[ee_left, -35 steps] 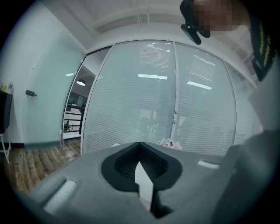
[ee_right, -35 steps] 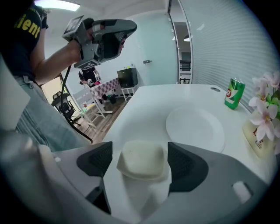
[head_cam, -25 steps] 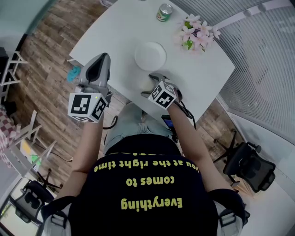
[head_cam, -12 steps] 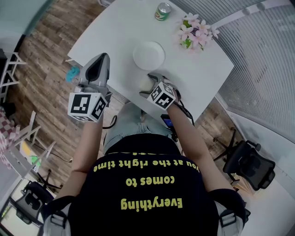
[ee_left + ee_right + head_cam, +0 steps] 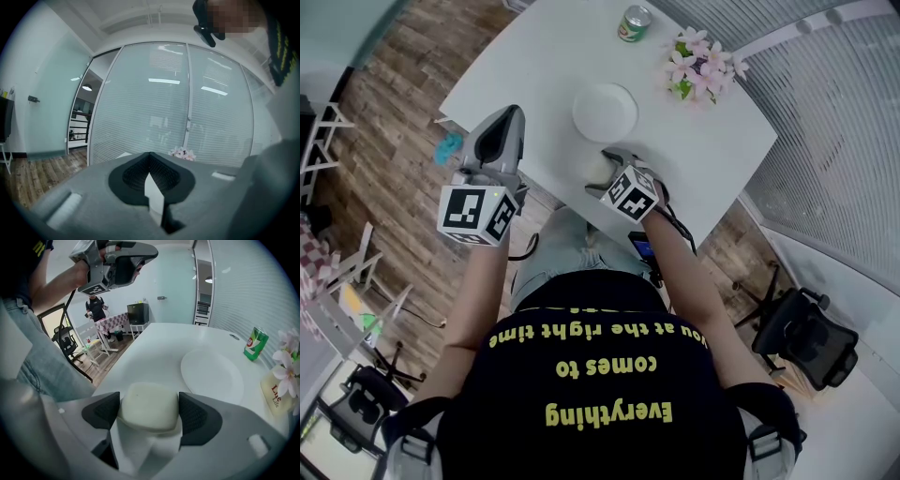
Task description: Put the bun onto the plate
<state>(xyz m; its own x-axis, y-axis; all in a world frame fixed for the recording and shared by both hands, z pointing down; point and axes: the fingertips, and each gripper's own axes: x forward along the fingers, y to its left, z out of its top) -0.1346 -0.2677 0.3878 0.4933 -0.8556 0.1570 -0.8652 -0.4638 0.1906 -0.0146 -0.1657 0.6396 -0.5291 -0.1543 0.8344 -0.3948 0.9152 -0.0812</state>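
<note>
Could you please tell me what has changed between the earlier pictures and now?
Nothing has visibly changed. The right gripper stays shut on the bun near the table's front edge, short of the plate. The left gripper stays raised off to the side, fingers together.

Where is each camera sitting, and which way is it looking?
Head view: on the person's head, facing steeply down at the white table, plate, both arms, black shirt.
Left gripper view: on the raised left claw, shut and empty, facing a glass wall; some shirt shows.
Right gripper view: on the right claw gripping the bun, facing across the table to the plate; jeans and left arm show.
Shared: head and right gripper views both show plate, bun, can, flowers.
</note>
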